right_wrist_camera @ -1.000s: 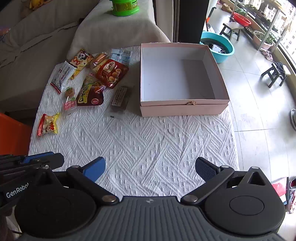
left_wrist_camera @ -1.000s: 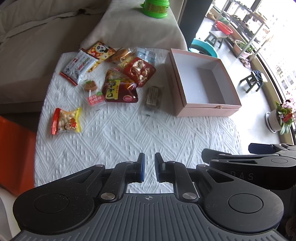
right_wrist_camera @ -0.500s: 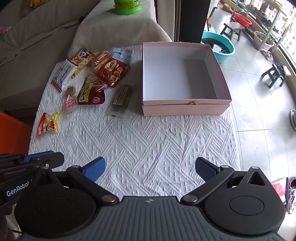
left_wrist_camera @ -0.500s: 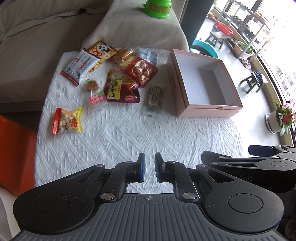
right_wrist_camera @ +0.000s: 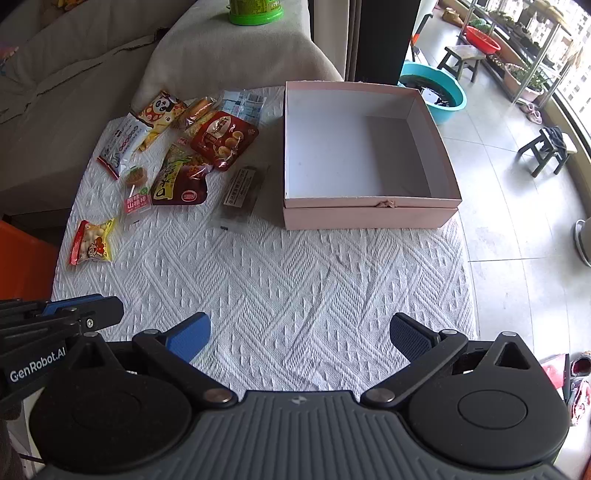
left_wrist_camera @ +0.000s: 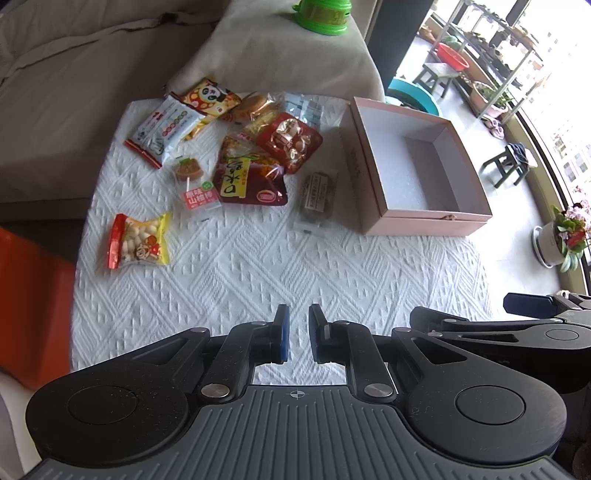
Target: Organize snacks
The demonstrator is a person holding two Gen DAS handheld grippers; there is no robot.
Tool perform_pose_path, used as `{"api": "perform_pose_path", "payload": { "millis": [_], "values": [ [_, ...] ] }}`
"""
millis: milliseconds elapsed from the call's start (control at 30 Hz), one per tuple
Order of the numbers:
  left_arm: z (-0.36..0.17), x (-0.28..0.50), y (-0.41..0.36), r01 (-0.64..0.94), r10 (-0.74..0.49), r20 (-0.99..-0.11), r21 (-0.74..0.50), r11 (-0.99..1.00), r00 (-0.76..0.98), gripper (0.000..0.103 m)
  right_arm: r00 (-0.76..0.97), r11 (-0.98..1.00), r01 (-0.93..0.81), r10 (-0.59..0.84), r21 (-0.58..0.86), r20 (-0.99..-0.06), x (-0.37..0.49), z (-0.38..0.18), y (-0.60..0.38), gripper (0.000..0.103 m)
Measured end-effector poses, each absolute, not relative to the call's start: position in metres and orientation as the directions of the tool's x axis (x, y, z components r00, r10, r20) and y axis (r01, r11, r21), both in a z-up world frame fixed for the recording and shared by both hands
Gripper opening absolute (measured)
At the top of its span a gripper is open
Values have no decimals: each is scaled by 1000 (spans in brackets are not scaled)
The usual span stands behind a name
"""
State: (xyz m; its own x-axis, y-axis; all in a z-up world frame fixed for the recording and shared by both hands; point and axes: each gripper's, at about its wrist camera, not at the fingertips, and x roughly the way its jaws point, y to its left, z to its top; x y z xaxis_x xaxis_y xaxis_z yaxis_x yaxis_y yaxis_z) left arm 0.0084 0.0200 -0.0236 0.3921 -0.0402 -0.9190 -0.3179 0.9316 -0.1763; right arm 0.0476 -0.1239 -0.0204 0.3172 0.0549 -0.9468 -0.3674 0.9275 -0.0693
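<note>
Several snack packets lie in a loose pile at the far left of the white cloth: a dark red packet, a red bag of buns, a panda packet, a yellow-red bag and a dark bar in clear wrap. An open pink box stands empty at the far right. My left gripper is nearly shut and empty, over the near cloth. My right gripper is wide open and empty.
A green jar stands on a covered sofa arm behind the table. An orange block is at the table's left edge. The table's right edge drops to a tiled floor with stools and a teal basin.
Both grippers have moved slightly forward toward the snacks and box. Their jaws have not changed.
</note>
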Motion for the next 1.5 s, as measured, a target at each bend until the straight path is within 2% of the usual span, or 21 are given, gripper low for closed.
{"api": "perform_pose_path", "payload": {
  "millis": [233, 400, 467, 533, 633, 733, 833, 1000, 1100, 1267, 1300, 1333, 1400, 1467, 1500],
  "values": [
    [-47, 6, 41, -336, -56, -915, -202, 920, 399, 15, 311, 922, -375, 28, -96, -950, 50, -30, -113, 103],
    [-73, -4, 76, -289, -114, -888, -263, 920, 446, 16, 312, 921, -378, 27, -98, -950, 55, -46, -100, 103],
    [-80, -9, 95, -313, -55, -897, -209, 926, 438, 18, 319, 921, -379, 41, -87, -947, 56, -55, -93, 103],
    [-84, -12, 122, -342, 56, -894, -112, 933, 445, 18, 317, 920, -382, 45, -84, -947, 56, -66, -85, 103],
    [-91, -9, 169, -406, 111, -891, -87, 910, 440, 20, 309, 916, -396, 65, -67, -949, 54, -83, -70, 103],
    [-99, 3, 210, -433, 61, -881, -169, 885, 469, 20, 300, 909, -414, 91, -44, -949, 52, -99, -51, 103],
    [-111, 24, 232, -357, -44, -868, -249, 900, 495, 20, 308, 898, -440, 174, 22, -935, 54, -108, -32, 103],
    [-118, 49, 255, -271, -122, -870, -278, 921, 478, 20, 288, 848, -527, 233, 50, -929, 77, -125, 24, 103],
    [-120, 52, 269, -225, -166, -859, -306, 925, 484, 20, 359, 782, -623, 275, -9, -892, 92, -131, 73, 103],
    [-135, 55, 293, -170, -251, -862, -354, 920, 441, 20, 432, 757, -647, 273, -85, -859, 121, -158, 122, 103],
    [-138, 55, 299, -172, -256, -862, -360, 917, 439, 20, 421, 753, -654, 282, -73, -862, 124, -163, 127, 96],
    [-141, 54, 306, -176, -267, -858, -373, 911, 439, 20, 398, 746, -665, 303, -45, -866, 125, -167, 130, 77],
    [-148, 54, 313, -188, -295, -850, -406, 894, 436, 20, 373, 734, -678, 309, -30, -875, 122, -173, 134, 54],
    [-154, 54, 314, -198, -317, -852, -425, 883, 417, 20, 392, 736, -674, 289, -59, -873, 112, -175, 130, 51],
    [-156, 53, 312, -198, -324, -852, -431, 881, 412, 20, 387, 744, -666, 283, -53, -877, 108, -174, 125, 46]
  ]
}}
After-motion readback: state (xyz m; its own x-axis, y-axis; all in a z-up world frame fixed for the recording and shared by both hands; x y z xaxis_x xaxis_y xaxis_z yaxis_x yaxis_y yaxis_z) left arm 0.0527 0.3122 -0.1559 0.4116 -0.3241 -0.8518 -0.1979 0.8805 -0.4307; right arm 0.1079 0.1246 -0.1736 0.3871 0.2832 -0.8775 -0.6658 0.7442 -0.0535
